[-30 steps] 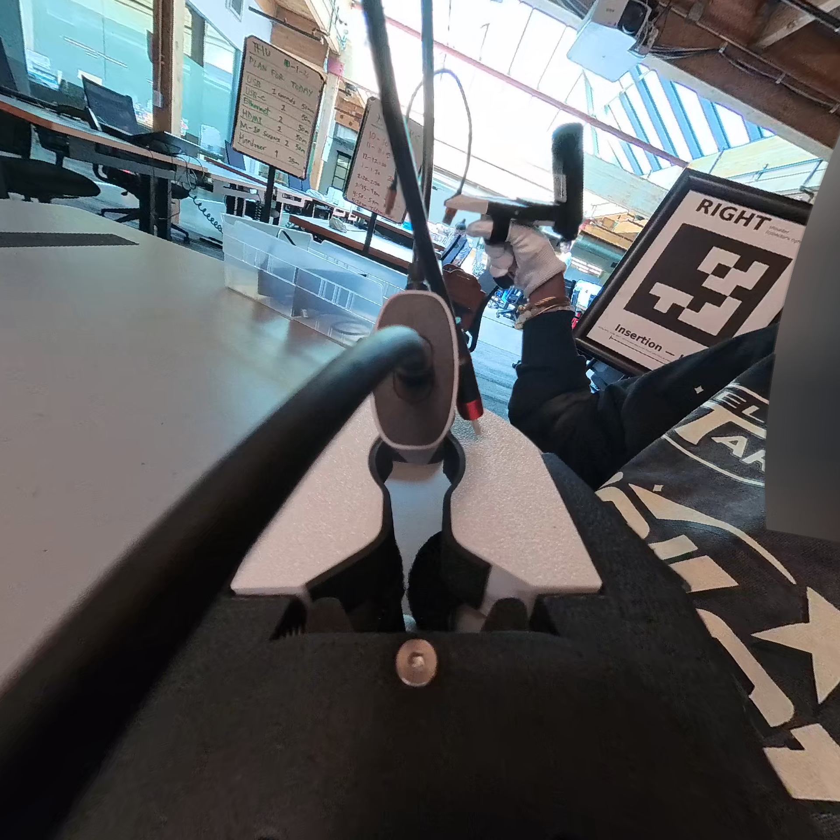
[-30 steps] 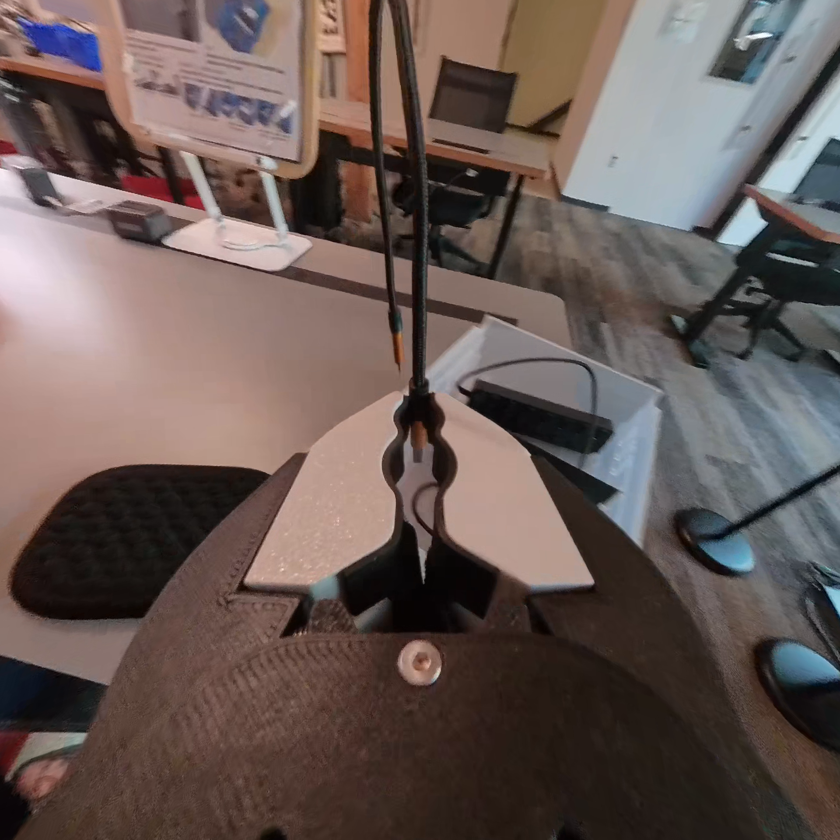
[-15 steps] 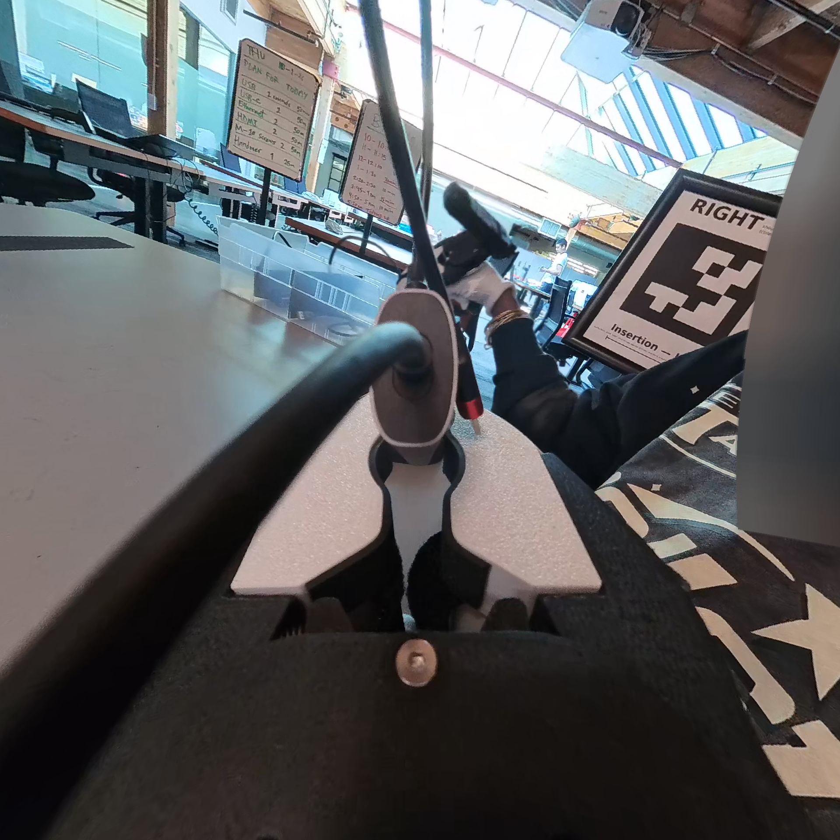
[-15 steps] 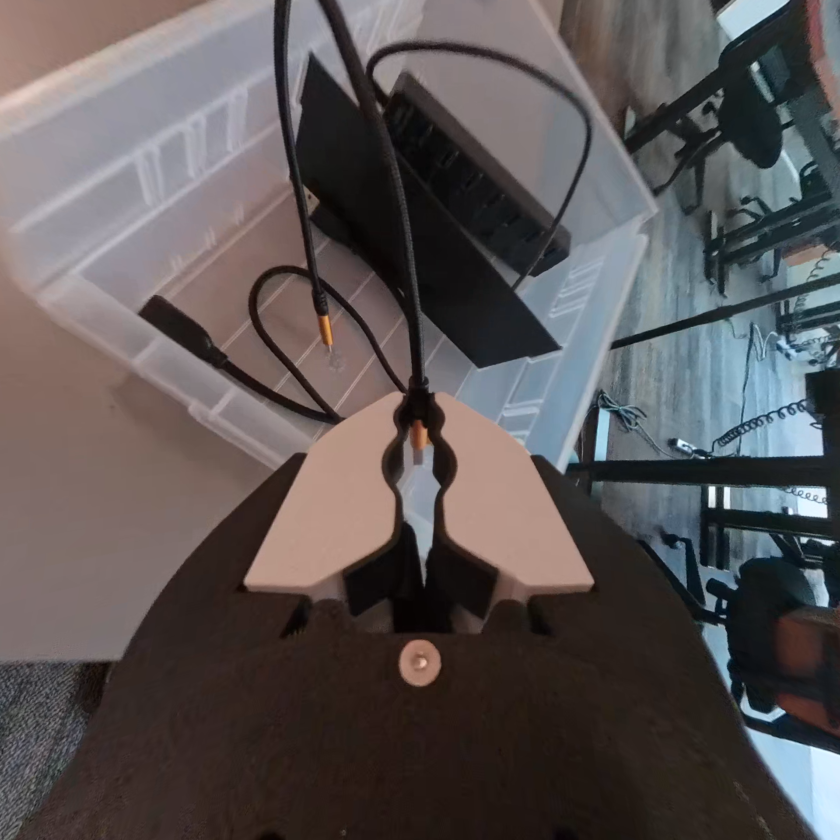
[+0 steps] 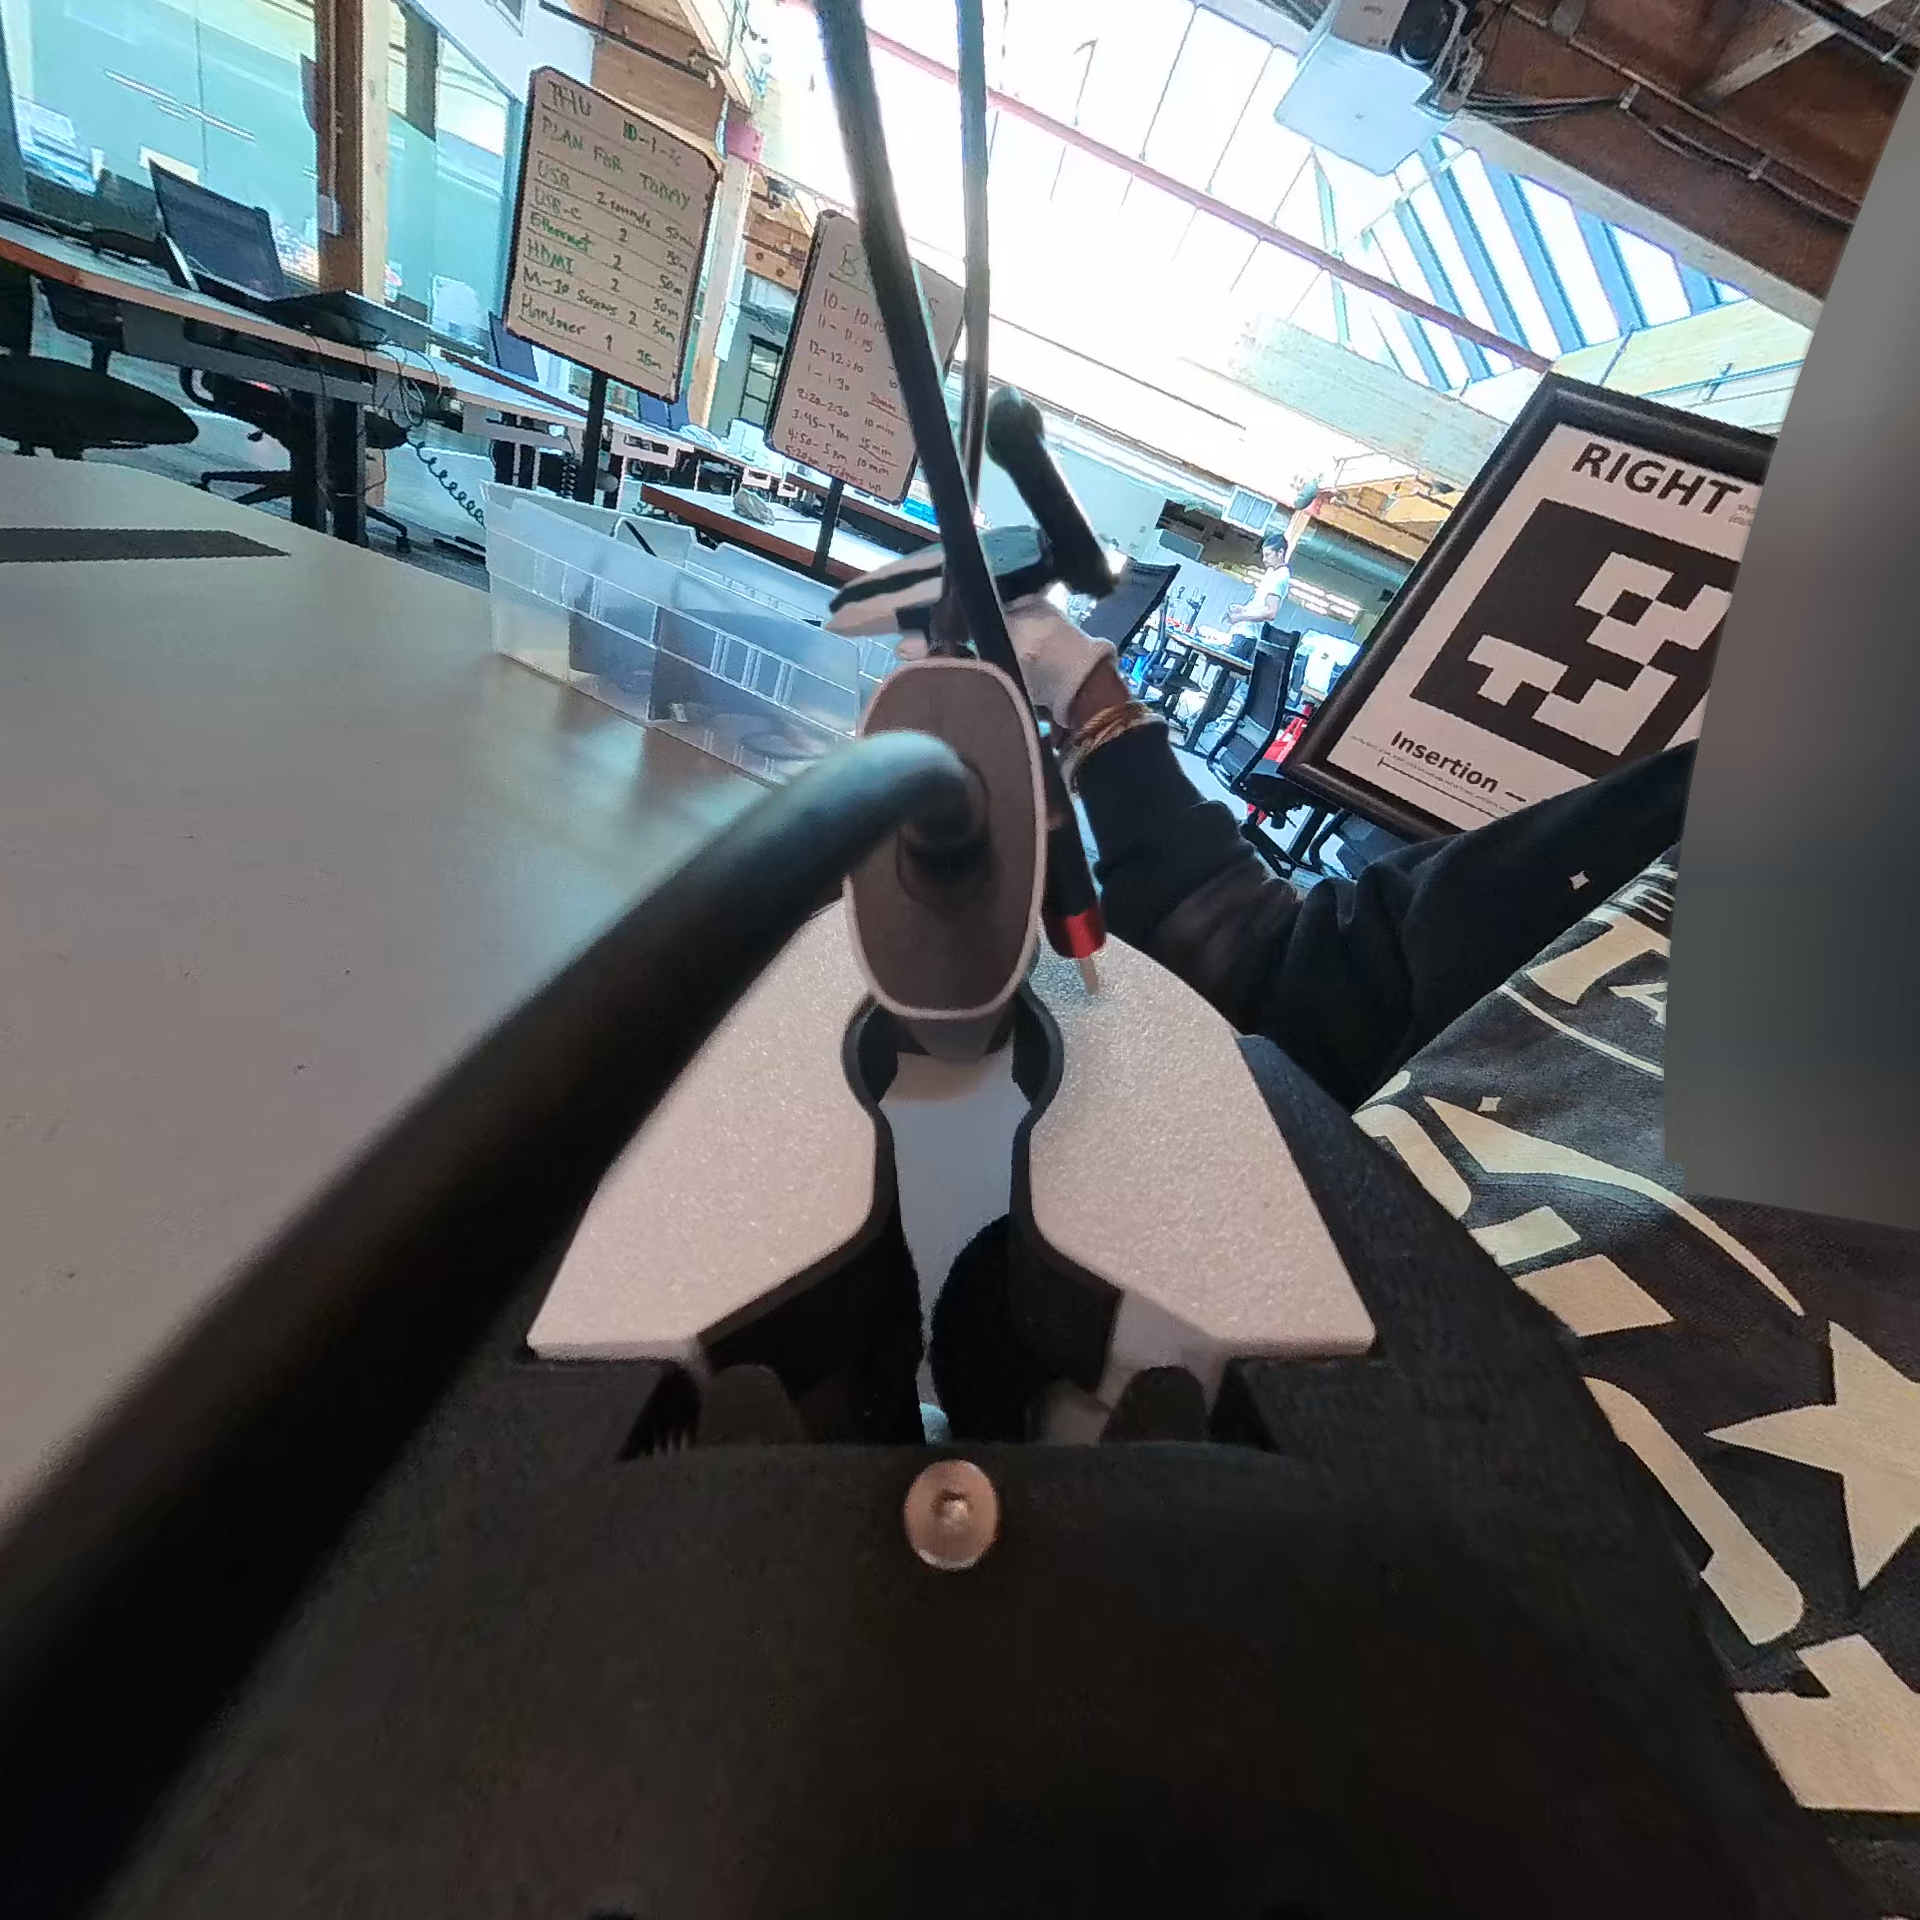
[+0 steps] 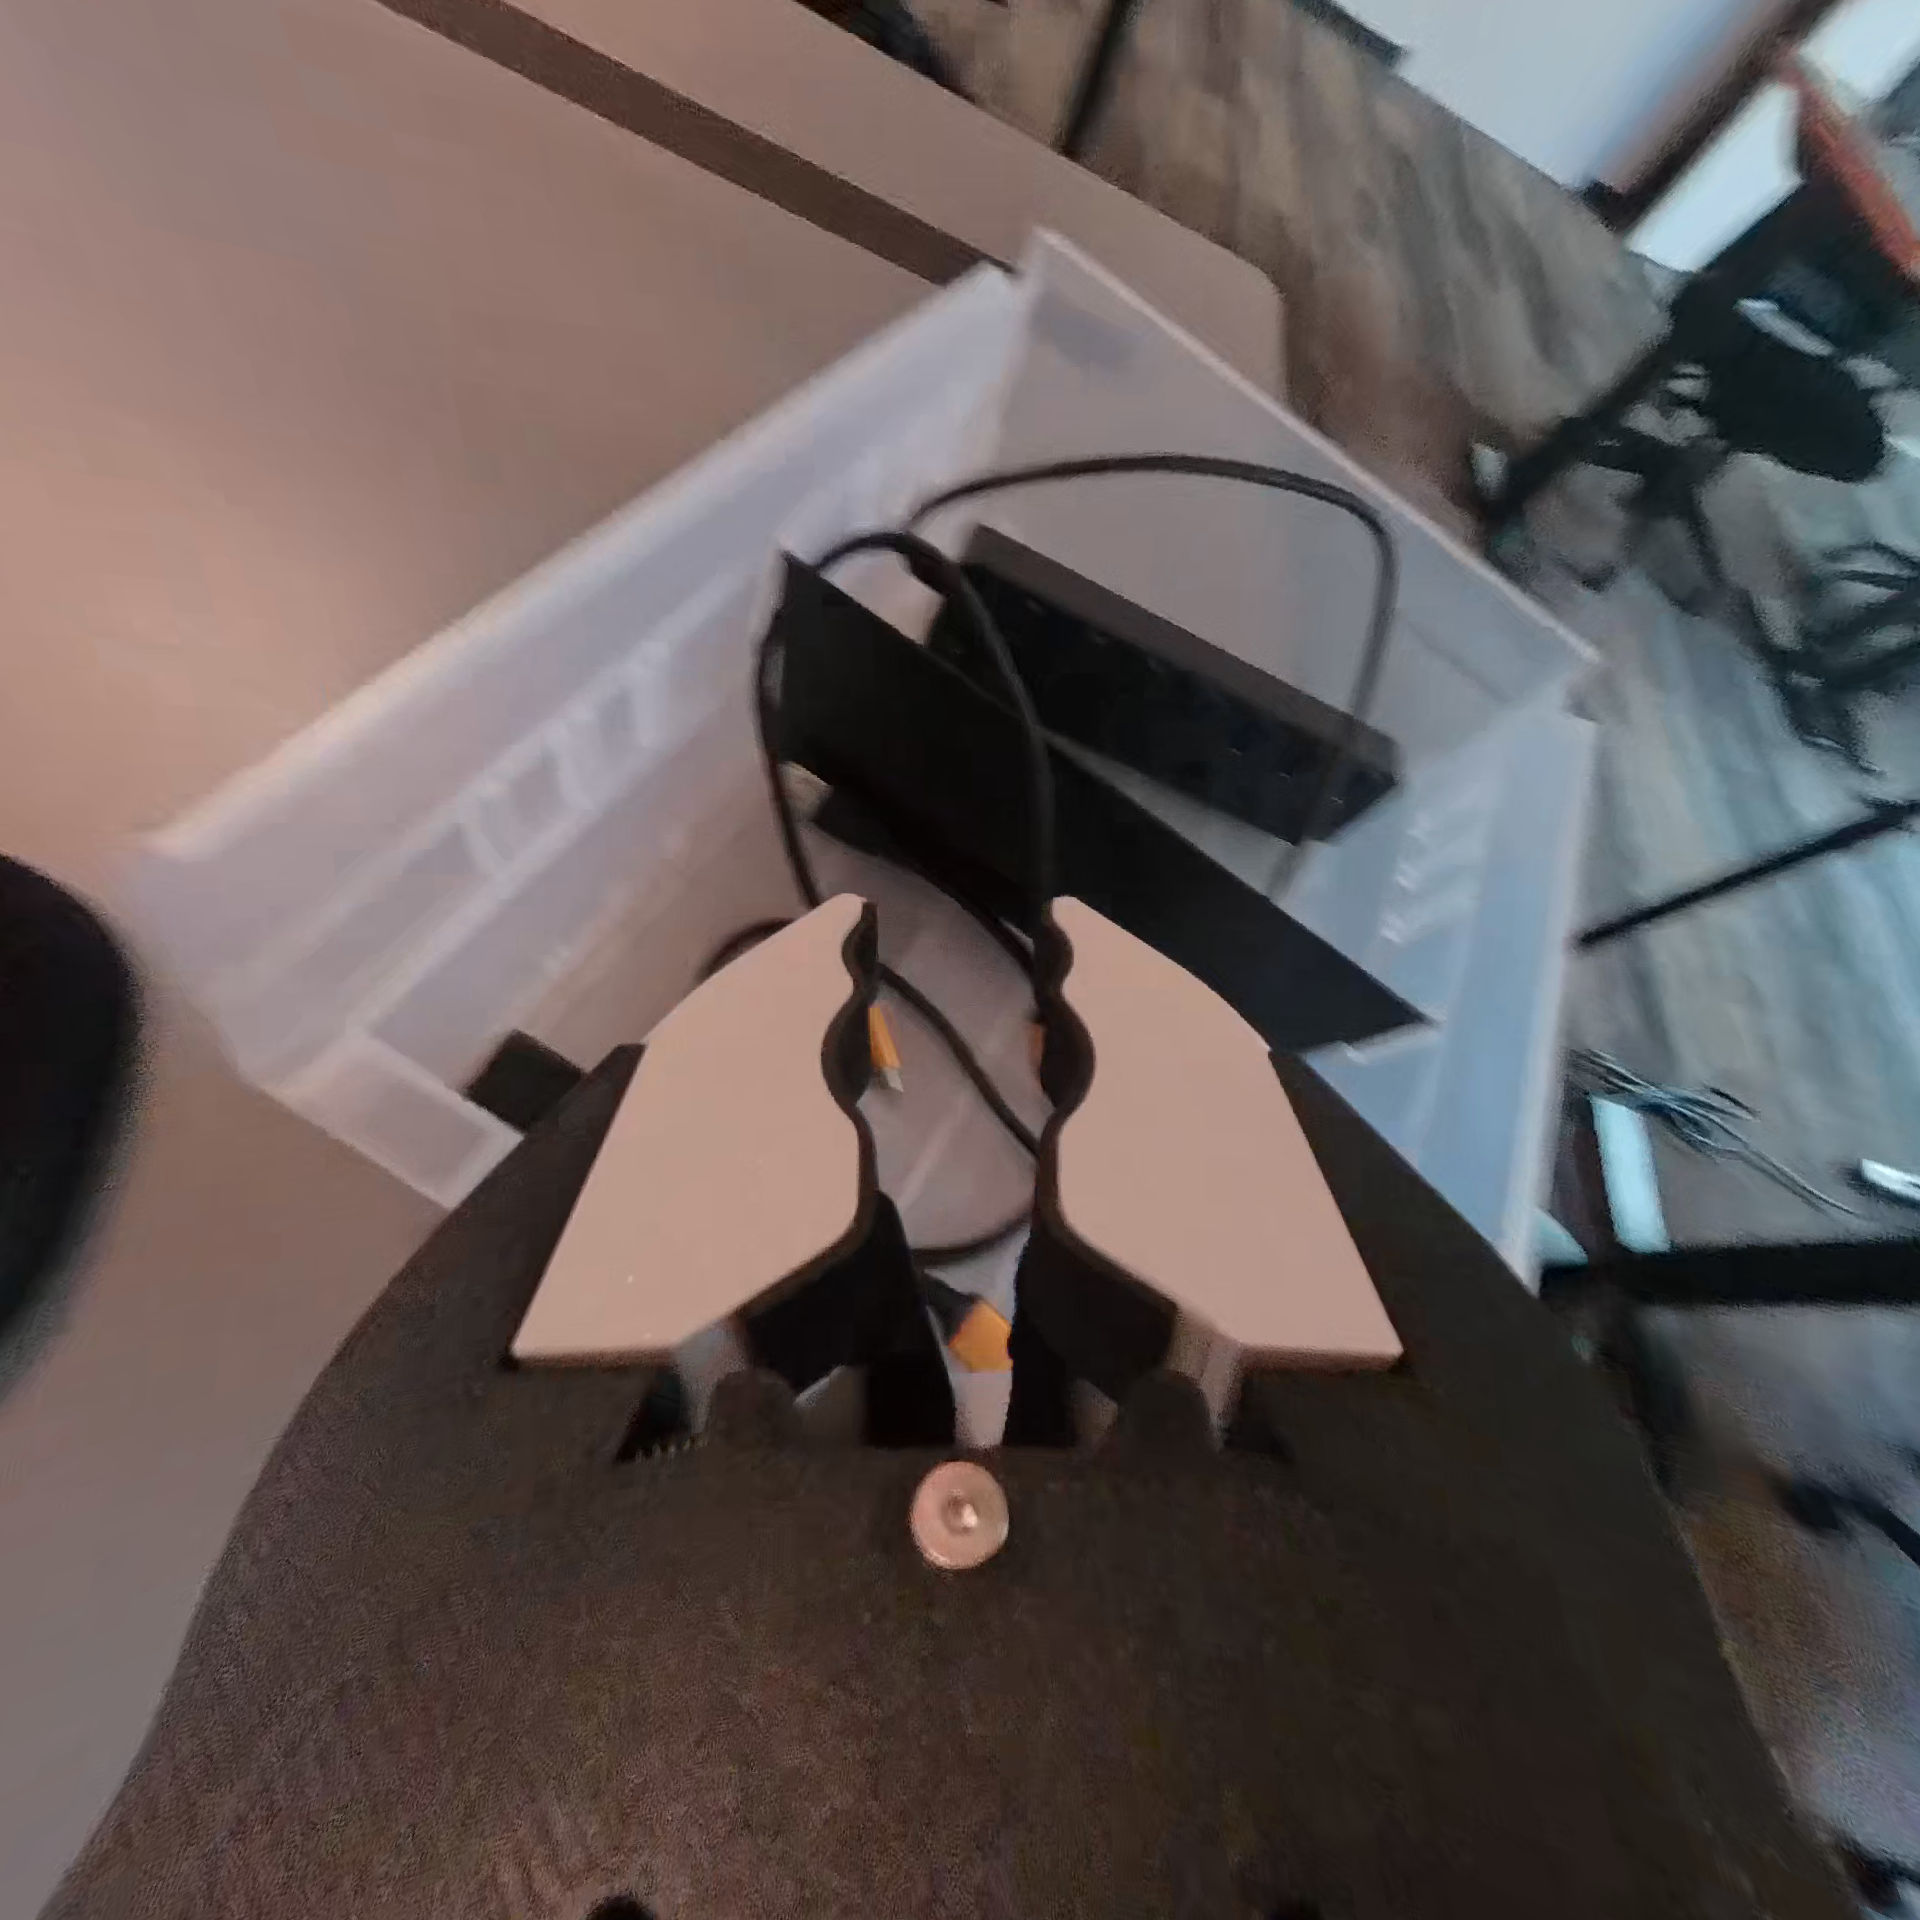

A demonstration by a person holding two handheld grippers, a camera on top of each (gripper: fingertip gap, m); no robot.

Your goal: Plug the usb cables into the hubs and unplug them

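Observation:
In the left wrist view my left gripper (image 5: pixel 951 1003) is shut on a grey oval hub (image 5: pixel 940 852) with a thick black cable (image 5: pixel 520 1091) coming out toward the camera. A thin cable with a red plug (image 5: pixel 1070 925) hangs beside the hub. My right gripper shows farther off (image 5: pixel 997 561), held in a white-gloved hand. In the right wrist view my right gripper (image 6: pixel 956 914) is open above a clear plastic bin (image 6: pixel 582 675). A thin black cable (image 6: pixel 1034 779) with orange-tipped plugs (image 6: pixel 883 1044) hangs loose between the jaws. Black hubs (image 6: pixel 1164 686) lie in the bin.
The bin stands at the corner of a light table (image 5: pixel 260 831). A black mat (image 6: pixel 52 1091) lies on the table to the left. A framed marker sign (image 5: pixel 1558 623) and the person's dark sleeve (image 5: pixel 1299 914) are to the right. Whiteboards (image 5: pixel 608 229) stand behind. About 45 cm separates my left fingertips from my right.
My right gripper swung down over the bin and opened, letting go of the thin black cable, which now hangs loose into the bin. My left gripper kept its hold on the hub.

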